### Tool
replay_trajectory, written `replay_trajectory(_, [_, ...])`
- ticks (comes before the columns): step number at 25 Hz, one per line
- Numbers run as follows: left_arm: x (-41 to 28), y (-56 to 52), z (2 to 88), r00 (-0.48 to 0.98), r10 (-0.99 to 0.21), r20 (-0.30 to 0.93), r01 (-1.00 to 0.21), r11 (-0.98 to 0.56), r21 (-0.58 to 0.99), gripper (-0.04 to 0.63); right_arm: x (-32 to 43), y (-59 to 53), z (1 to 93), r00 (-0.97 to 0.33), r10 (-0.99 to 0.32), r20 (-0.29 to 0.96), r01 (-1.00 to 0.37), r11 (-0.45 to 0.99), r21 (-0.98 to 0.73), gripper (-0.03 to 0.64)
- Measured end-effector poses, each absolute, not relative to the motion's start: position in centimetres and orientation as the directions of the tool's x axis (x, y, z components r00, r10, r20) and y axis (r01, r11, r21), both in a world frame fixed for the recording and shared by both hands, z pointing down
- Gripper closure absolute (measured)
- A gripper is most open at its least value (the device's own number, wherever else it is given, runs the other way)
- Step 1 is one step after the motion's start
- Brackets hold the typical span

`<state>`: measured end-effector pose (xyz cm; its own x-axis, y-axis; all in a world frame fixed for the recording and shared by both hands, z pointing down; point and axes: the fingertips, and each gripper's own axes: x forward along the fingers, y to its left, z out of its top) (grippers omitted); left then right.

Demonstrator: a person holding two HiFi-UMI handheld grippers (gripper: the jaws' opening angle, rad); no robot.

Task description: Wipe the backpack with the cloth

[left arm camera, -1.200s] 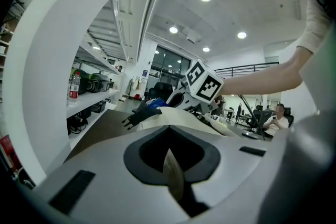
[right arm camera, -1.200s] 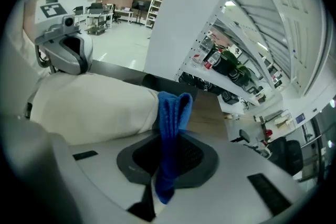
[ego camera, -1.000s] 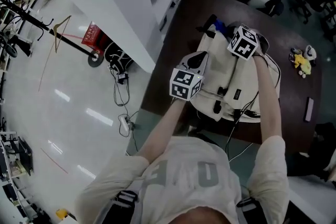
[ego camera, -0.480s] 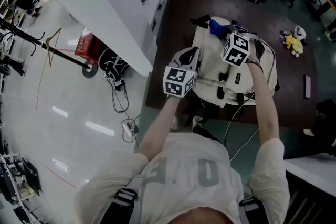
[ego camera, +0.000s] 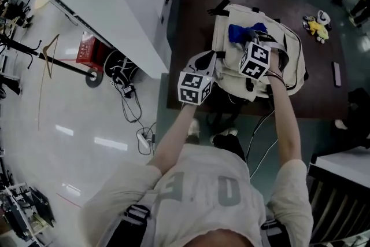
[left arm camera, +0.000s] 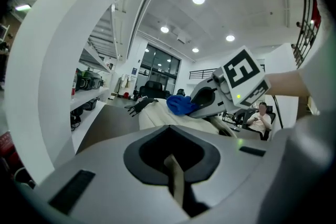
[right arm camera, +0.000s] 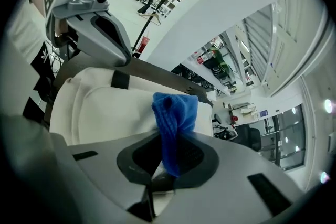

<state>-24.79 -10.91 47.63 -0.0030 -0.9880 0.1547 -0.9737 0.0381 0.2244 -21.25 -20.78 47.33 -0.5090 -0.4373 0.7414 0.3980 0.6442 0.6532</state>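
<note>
Your right gripper (right arm camera: 167, 165) is clenched on the blue cloth (right arm camera: 174, 110), just over the cream backpack (ego camera: 289, 63) that lies on the table (ego camera: 196, 3). Your left gripper (ego camera: 206, 62) pinches a backpack strap (left arm camera: 174, 173), probably to steady the bag for wiping.

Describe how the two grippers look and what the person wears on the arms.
The left gripper and right gripper have pale grey moulded shells with black recesses around the tongs. Each carries a white cube printed with black square markers, plus a small green light. The person wears a light short-sleeved T-shirt, with dark buckled straps at the shoulders.
</note>
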Motion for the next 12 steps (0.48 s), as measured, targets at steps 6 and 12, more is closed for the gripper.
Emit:
replay_trajectory(6, [-23.1, -9.6, 47.5, -0.021, -0.99, 0.14, -0.976, 0.05, 0.211, 0.592, -20.6, -17.0, 48.3, -0.496, -0.45, 0.743, 0.401, 0.64, 0.656, 0.574])
replay_trajectory(12, [-20.9, -7.2, 47.1, -0.065, -0.988, 0.139, -0.976, 0.092, 0.196, 0.592, -19.1, -12.0, 49.9, -0.534, -0.373, 0.759, 0.414, 0.667, 0.619, 0.574])
